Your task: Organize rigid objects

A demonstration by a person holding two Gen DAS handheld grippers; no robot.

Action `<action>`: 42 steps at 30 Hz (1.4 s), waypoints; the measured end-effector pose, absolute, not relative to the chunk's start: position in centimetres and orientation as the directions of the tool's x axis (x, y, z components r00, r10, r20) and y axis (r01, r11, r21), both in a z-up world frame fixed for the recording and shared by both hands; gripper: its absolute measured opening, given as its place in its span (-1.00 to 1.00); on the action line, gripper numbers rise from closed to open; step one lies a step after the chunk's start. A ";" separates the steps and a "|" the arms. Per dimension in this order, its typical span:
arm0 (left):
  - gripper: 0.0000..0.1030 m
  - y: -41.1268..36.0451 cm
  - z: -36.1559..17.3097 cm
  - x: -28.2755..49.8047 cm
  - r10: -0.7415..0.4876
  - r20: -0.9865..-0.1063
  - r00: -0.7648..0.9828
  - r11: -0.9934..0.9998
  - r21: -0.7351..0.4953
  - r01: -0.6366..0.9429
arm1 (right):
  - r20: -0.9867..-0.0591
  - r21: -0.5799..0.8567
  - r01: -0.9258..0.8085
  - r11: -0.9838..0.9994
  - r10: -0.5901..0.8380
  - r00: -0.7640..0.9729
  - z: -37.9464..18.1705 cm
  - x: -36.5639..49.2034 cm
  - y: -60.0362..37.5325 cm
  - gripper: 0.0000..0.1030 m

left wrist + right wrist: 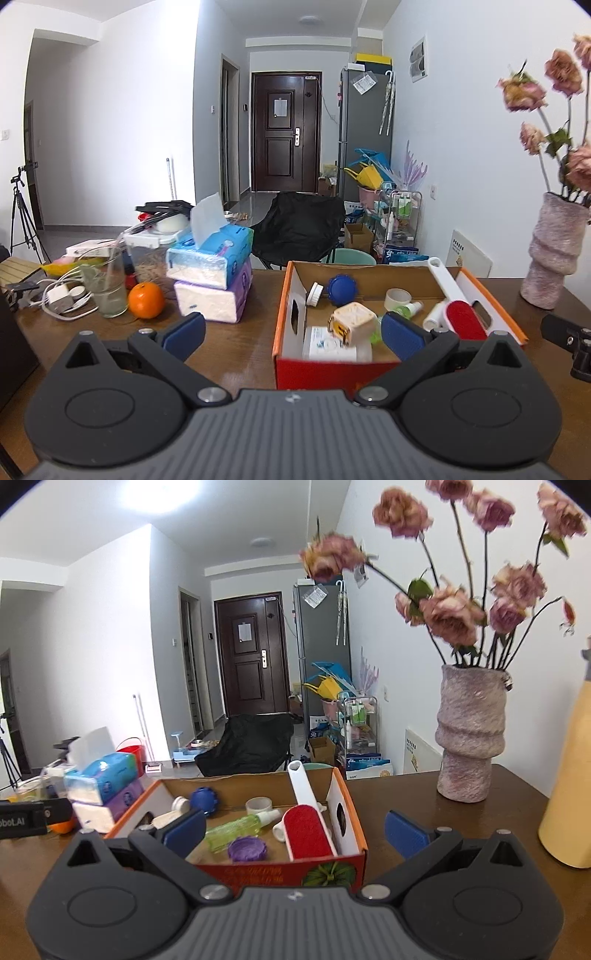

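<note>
**Box is nearly filled, both grippers empty above the near edge**

The cardboard box (291,291) stands on the brown wooden table (236,343), and the small rigid objects lie inside it. In the left wrist view I see a beige cube-shaped charger (349,325) on top of a white flat packet (334,347), a blue round cap (341,290), a roll of tape (397,298) and a lint brush (461,314) with a red pad and a long white handle that leans on the far wall. The right wrist view shows also a green spray bottle (240,829) lying on its side and a purple lid (246,848) near the front wall.

The left gripper (291,334) is spread wide and holds nothing; its fingers stand over the near left part of the box. The right gripper (295,830) is spread wide too and empty, in front of the near right corner.

My judgement: the collecting step is close to the end, or between two picks. Outside the box remain an orange (146,300), a glass (107,286), stacked tissue packs (212,273) and a vase (469,738) with dried flowers. The next move calls for choosing one remaining rigid thing, probably on the left side, and closing on it without touching the glass.
</note>
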State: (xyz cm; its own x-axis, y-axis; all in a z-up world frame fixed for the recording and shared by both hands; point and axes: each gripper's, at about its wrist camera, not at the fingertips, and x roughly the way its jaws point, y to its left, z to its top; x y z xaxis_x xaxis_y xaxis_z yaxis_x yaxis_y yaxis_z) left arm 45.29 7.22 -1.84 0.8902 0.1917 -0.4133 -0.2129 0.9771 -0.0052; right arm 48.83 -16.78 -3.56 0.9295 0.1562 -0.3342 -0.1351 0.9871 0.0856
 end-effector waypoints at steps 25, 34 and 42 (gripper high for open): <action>1.00 3.3 1.2 20.8 0.166 -0.377 0.911 0.984 -0.004 -0.180 | -0.275 0.029 -0.179 0.983 0.180 0.945 0.2 23.9 -19.4 1.00; 1.00 1.7 1.5 14.4 0.148 -0.349 0.925 0.988 0.004 -0.157 | -0.237 0.022 -0.156 0.987 0.157 0.959 0.5 17.3 -21.0 1.00; 1.00 1.1 1.4 11.9 0.140 -0.341 0.929 0.989 0.003 -0.148 | -0.222 0.019 -0.148 0.989 0.149 0.964 0.3 14.3 -21.6 1.00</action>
State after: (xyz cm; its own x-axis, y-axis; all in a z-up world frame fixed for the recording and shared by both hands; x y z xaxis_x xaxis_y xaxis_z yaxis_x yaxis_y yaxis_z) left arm 11.92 1.12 1.40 0.9294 0.1403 -0.3412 -0.1481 0.9890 0.0031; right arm 14.30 -21.64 0.34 0.9636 0.1486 -0.2224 -0.1480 0.9888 0.0195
